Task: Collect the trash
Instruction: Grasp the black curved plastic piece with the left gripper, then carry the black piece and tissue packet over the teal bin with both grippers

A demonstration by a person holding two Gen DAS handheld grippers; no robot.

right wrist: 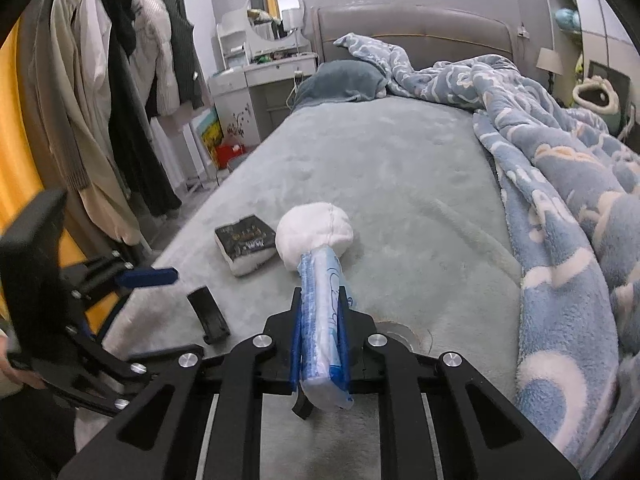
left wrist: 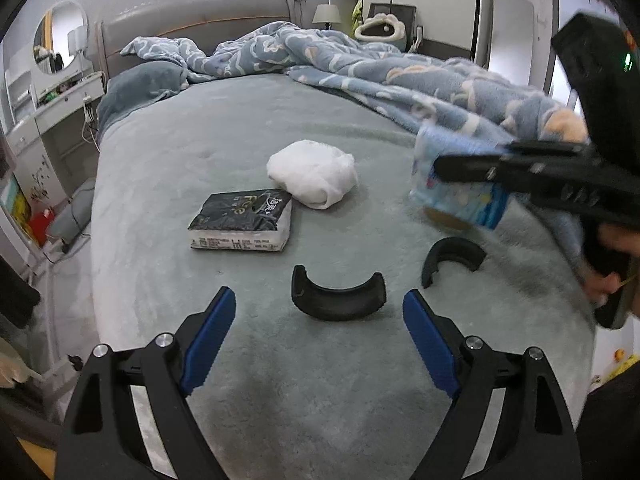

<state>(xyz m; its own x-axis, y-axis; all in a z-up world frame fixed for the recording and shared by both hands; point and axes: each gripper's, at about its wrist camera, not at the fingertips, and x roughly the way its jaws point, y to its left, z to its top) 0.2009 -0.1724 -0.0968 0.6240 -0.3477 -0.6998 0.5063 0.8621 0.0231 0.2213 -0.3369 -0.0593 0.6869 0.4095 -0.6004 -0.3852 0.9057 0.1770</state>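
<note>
While the left tongs (left wrist: 319,330) hang wide open at the bottom of the left wrist view, tilted down at the bed (left wrist: 240,128), nothing sits between their blue pads (left wrist: 212,336); a curved black piece (left wrist: 338,296) lies on the sheet just beyond them. Up and left of it is a black tissue pack (left wrist: 242,220), lying flat, with a white bundle (left wrist: 314,172) touching its far right corner. A second black piece (left wrist: 450,258) lies further right. At the right edge the right tongs (left wrist: 472,168) reach in from the side, clamped on a blue-and-white wrapper (left wrist: 452,196) held above the sheet; a hand (left wrist: 608,276) grips the handle below.

From the right wrist view, the left tongs (right wrist: 160,276) show at lower left. At centre the right tongs (right wrist: 320,300) are closed on the wrapper (right wrist: 322,320), squeezed flat and on edge, its long axis running away from the camera along the fingers, toward the bundle (right wrist: 314,232). A blue blanket (right wrist: 560,208) fills the right.
</note>
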